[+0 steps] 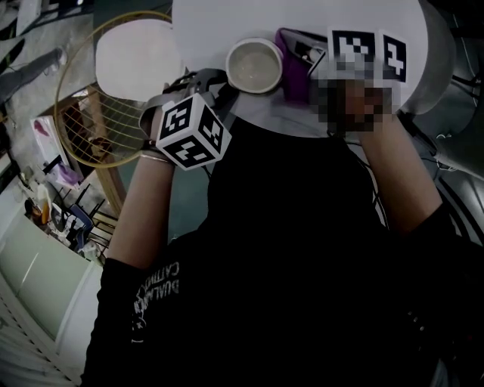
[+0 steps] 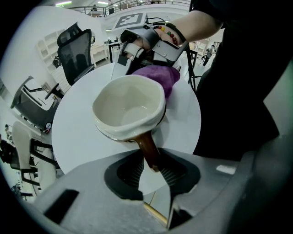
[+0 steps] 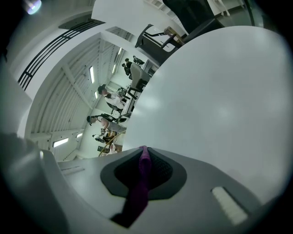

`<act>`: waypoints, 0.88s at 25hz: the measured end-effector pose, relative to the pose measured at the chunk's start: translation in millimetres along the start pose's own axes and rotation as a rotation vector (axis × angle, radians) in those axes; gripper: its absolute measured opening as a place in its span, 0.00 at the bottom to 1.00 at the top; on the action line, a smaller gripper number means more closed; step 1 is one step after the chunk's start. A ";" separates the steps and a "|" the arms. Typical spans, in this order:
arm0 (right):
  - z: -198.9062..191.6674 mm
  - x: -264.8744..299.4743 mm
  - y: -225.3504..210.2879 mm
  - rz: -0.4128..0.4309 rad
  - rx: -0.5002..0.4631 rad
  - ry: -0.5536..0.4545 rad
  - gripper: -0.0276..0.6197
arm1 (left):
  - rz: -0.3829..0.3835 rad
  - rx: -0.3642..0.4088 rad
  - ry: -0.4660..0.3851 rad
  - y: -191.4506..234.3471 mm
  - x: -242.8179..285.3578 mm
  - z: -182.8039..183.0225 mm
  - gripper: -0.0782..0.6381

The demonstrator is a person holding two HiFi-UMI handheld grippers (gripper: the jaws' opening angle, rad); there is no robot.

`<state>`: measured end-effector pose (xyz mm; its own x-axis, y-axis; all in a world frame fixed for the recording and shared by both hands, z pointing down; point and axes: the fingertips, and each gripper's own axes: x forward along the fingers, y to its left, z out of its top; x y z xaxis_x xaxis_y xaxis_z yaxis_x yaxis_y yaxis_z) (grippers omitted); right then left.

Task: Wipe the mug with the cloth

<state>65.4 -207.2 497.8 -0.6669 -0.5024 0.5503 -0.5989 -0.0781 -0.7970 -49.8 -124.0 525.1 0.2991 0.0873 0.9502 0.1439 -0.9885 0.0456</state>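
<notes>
At the near edge of the round white bench [image 1: 227, 19] sits the cream mug [image 1: 253, 66], mouth up. My left gripper [image 2: 151, 167] has its fingers [image 2: 130, 172] closed on the mug's thin brown handle [image 2: 147, 146]. The handle runs straight between the ridged pads and fills a middling gap between them. I cannot tell whether the mug's base rests on the bench.

Right of the mug, the purple cloth [image 2: 158, 77] bunches against its outer wall and touches it near the rim. My right gripper [image 3: 144, 157] holds that cloth. Its fingers are pinched almost together on a thin purple fold that trails back toward the camera.

A black office chair [image 2: 75, 50] stands beyond the bench.
</notes>
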 end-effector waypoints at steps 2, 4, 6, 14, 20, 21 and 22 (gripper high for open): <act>0.2 1.1 1.2 -0.003 -0.015 0.012 0.08 | -0.002 -0.001 -0.010 -1.8 0.0 0.6 0.24; -0.5 2.7 3.2 -0.007 -0.033 0.025 0.08 | -0.002 -0.002 -0.026 -4.1 -0.5 0.8 0.24; -0.7 5.0 4.0 -0.005 -0.047 0.038 0.08 | 0.007 -0.016 -0.049 -5.0 0.1 1.2 0.24; -1.3 7.2 2.1 -0.019 -0.038 0.041 0.08 | 0.020 -0.072 -0.133 -12.0 3.7 8.1 0.25; -4.8 5.7 -4.0 -0.094 -0.042 0.080 0.08 | -0.018 0.018 -0.114 -14.9 6.8 8.9 0.26; -5.3 5.3 -5.3 -0.107 -0.044 0.088 0.08 | -0.026 0.031 -0.116 -15.5 7.5 9.8 0.26; -6.0 5.0 -6.4 -0.120 -0.049 0.095 0.08 | -0.035 0.044 -0.119 -16.4 8.2 10.3 0.26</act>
<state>63.2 -204.1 507.1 -0.6266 -0.4078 0.6641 -0.6964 -0.0896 -0.7121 -39.9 -105.8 529.0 0.4023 0.1378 0.9051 0.1964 -0.9786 0.0617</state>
